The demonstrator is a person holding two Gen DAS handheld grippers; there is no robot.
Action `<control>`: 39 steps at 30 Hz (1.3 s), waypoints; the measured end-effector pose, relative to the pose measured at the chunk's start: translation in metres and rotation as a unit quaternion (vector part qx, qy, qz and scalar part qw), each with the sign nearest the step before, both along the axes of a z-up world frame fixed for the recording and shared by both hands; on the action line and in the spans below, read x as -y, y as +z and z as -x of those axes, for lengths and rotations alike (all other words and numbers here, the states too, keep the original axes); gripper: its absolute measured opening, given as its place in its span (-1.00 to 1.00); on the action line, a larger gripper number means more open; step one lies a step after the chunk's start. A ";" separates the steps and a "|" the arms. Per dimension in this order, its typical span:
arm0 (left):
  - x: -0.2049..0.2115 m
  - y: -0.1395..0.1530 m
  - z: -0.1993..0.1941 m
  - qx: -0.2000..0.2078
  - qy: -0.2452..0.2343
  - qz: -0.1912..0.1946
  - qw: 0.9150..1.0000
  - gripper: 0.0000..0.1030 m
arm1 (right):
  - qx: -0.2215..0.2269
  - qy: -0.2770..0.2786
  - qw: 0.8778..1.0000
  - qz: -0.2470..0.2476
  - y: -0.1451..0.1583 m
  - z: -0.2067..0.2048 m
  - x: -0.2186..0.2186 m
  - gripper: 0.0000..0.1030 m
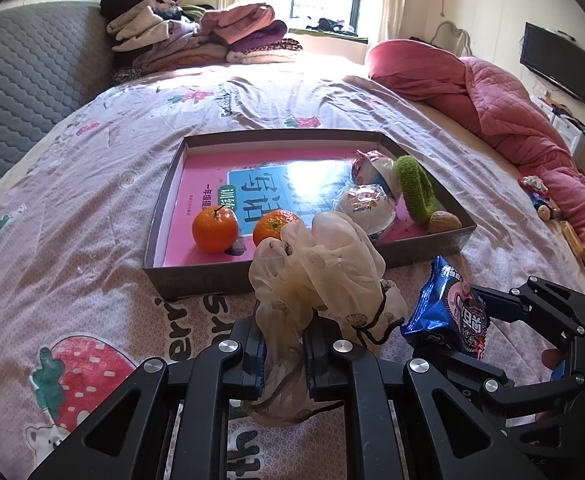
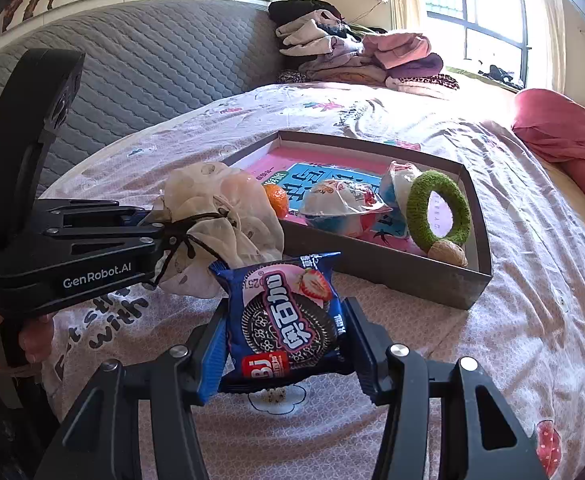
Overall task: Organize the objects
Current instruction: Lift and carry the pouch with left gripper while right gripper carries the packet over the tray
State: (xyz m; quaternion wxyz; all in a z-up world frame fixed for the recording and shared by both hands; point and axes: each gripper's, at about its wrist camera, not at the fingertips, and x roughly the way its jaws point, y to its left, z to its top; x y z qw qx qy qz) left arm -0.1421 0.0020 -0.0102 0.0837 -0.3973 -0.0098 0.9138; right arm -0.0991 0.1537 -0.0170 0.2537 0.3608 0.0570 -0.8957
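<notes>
My left gripper (image 1: 282, 344) is shut on a sheer cream scrunchie (image 1: 324, 264), lifted just off the bedspread in front of the grey tray (image 1: 196, 280). The same scrunchie (image 2: 216, 224) shows bunched at the left gripper's tip (image 2: 154, 220) in the right wrist view. My right gripper (image 2: 282, 344) is shut on a blue cookie packet (image 2: 288, 320), held upright to the right of the scrunchie; that packet (image 1: 448, 316) also appears in the left wrist view. Inside the tray lie two tangerines (image 1: 215, 229), wrapped snacks (image 1: 366, 204), a green ring scrunchie (image 1: 414, 188) and a walnut (image 1: 445, 222).
The tray (image 2: 412, 276) sits on a pink printed bedspread (image 1: 72, 240), over a pink book (image 1: 276, 184). Folded clothes (image 1: 196, 36) are piled at the far end, a red quilt (image 1: 512, 108) lies right. Small items (image 1: 540, 200) rest near the quilt. A grey padded headboard (image 2: 140, 68) stands left.
</notes>
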 end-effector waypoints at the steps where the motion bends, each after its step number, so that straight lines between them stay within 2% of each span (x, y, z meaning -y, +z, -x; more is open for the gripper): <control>1: 0.001 0.002 -0.001 -0.001 0.001 -0.001 1.000 -0.72 | -0.001 -0.002 1.000 0.003 0.001 0.000 -0.001 0.04; 22: 0.004 0.034 -0.003 -0.041 0.014 0.000 0.999 -0.73 | -0.045 -0.044 0.996 0.062 0.038 0.016 -0.029 0.04; 25: 0.004 0.038 -0.001 -0.045 0.017 0.001 0.999 -0.72 | -0.056 -0.049 0.995 0.060 0.044 0.019 -0.032 0.04; 29: 0.006 0.042 0.002 -0.048 0.022 0.001 0.999 -0.73 | -0.092 -0.057 0.994 0.024 0.054 0.020 -0.031 0.04; 31: 0.008 0.044 0.004 -0.049 0.024 0.001 0.999 -0.72 | -0.089 -0.057 0.994 0.035 0.057 0.024 -0.034 0.04; 39: 0.015 0.049 0.012 -0.055 0.033 0.002 0.998 -0.73 | -0.101 -0.064 0.993 0.017 0.061 0.034 -0.032 0.04</control>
